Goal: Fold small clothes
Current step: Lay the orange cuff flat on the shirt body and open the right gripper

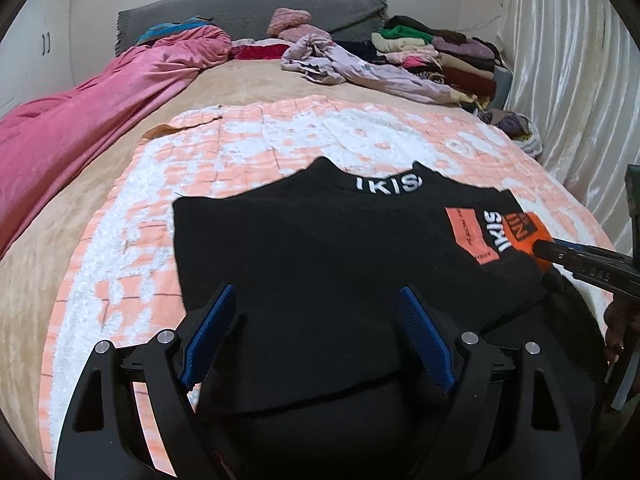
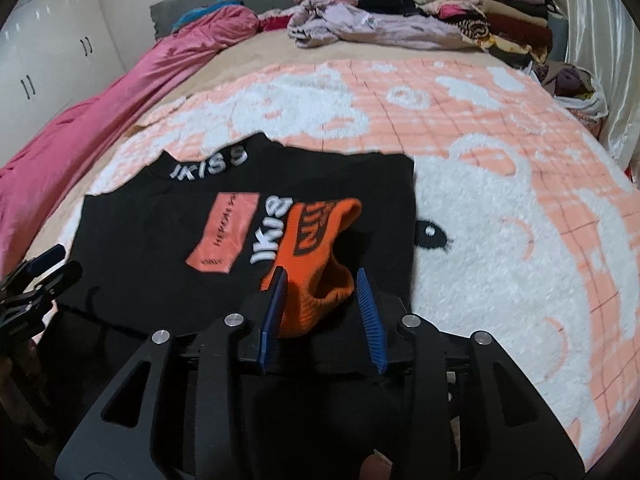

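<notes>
A small black top [image 1: 320, 248] with white "IKISS" lettering and orange patches lies flat on a peach and white fleece blanket [image 1: 248, 140]; it also shows in the right wrist view [image 2: 152, 232]. Its orange cuff [image 2: 320, 240] is folded in over the right side. My left gripper [image 1: 318, 300] is open and empty above the lower middle of the top. My right gripper [image 2: 322, 276] is open, its blue fingers either side of the orange cuff; it shows at the right edge of the left wrist view [image 1: 560, 252].
A pink duvet [image 1: 80, 120] lies along the left of the bed. A lilac garment [image 1: 352, 64] and a stack of folded clothes [image 1: 440, 52] sit at the far right by the grey headboard [image 1: 248, 12]. A white curtain [image 1: 568, 60] hangs on the right.
</notes>
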A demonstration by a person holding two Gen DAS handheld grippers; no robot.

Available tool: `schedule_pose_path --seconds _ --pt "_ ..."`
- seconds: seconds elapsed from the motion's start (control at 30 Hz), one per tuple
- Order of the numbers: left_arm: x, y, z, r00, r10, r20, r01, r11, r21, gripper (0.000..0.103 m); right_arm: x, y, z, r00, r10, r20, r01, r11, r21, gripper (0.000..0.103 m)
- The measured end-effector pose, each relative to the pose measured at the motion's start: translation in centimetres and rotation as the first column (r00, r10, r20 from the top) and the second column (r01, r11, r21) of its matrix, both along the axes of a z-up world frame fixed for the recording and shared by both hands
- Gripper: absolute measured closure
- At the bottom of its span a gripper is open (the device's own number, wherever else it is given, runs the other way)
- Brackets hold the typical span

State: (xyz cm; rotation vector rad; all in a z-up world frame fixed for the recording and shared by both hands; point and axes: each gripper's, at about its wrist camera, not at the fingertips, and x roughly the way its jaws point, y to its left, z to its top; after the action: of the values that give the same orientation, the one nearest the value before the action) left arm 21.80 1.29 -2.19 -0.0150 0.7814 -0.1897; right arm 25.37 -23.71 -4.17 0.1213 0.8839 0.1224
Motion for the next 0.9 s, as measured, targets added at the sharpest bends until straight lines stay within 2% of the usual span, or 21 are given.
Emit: schedule_pose_path --seconds 0.03,0.07,0.1,0.23,0.33,0.43,0.5,0.6,0.67,0.73,0.8,0.9 --pt "0.0 -0.2 -0.2 1.000 -0.006 -0.006 0.006 1.000 0.006 0.021 0.2 0.0 -0.4 1.000 0.003 -0.009 -0.003 1.000 -0.003 0.075" --pt "0.1 -0.5 -0.5 1.000 -0.012 -0.013 0.012 1.000 0.013 0.021 0.3 0.0 -0.7 1.000 0.005 -0.015 -0.005 1.000 -0.012 0.090" --pt "0.2 -0.7 -0.8 1.000 -0.017 -0.022 0.018 1.000 0.023 0.021 0.2 0.0 -0.8 1.000 0.004 -0.014 -0.004 1.000 -0.023 0.095" --pt "0.4 -1.4 -2.0 0.999 -0.016 -0.047 0.019 0.997 0.068 0.021 -0.5 -0.3 0.4 1.000 -0.002 0.025 0.003 0.999 -0.033 0.097" --pt "0.3 -1.5 -2.1 0.999 -0.020 -0.046 0.023 0.998 0.067 0.021 -0.6 0.1 0.4 1.000 0.003 0.030 0.000 0.994 -0.107 0.098" --pt "0.3 -1.6 -2.2 0.999 -0.021 -0.048 0.025 0.997 0.074 0.021 -0.3 0.1 -1.0 1.000 -0.011 -0.003 0.010 0.990 -0.138 0.097" --pt "0.3 -1.7 -2.2 0.999 -0.021 -0.048 0.025 0.997 0.075 0.021 -0.3 -0.3 -1.2 1.000 -0.029 0.001 0.029 0.991 -0.134 0.088" --pt "0.4 -1.8 -2.2 0.999 -0.021 -0.050 0.025 0.997 0.076 0.021 -0.5 -0.8 -1.1 0.999 -0.036 0.005 0.036 0.993 -0.109 0.087" --pt "0.3 -1.8 -2.2 0.999 -0.021 -0.050 0.025 0.997 0.077 0.021 -1.0 -0.8 -0.8 0.999 -0.045 0.024 0.047 0.992 -0.115 0.085" --pt "0.4 -1.8 -2.2 0.999 -0.020 -0.049 0.024 0.997 0.075 0.021 -1.7 -0.9 -0.2 0.996 -0.078 0.050 0.083 0.988 -0.128 0.073" --pt "0.3 -1.7 -2.0 0.999 -0.017 -0.049 0.020 0.998 0.067 0.021 -2.4 -0.9 0.7 0.993 -0.086 0.083 0.095 0.990 -0.104 0.072" --pt "0.0 -1.7 -1.3 0.999 -0.022 -0.034 0.024 0.998 0.053 0.021 -3.2 0.3 2.2 0.990 -0.034 0.133 0.046 0.995 -0.089 0.069"
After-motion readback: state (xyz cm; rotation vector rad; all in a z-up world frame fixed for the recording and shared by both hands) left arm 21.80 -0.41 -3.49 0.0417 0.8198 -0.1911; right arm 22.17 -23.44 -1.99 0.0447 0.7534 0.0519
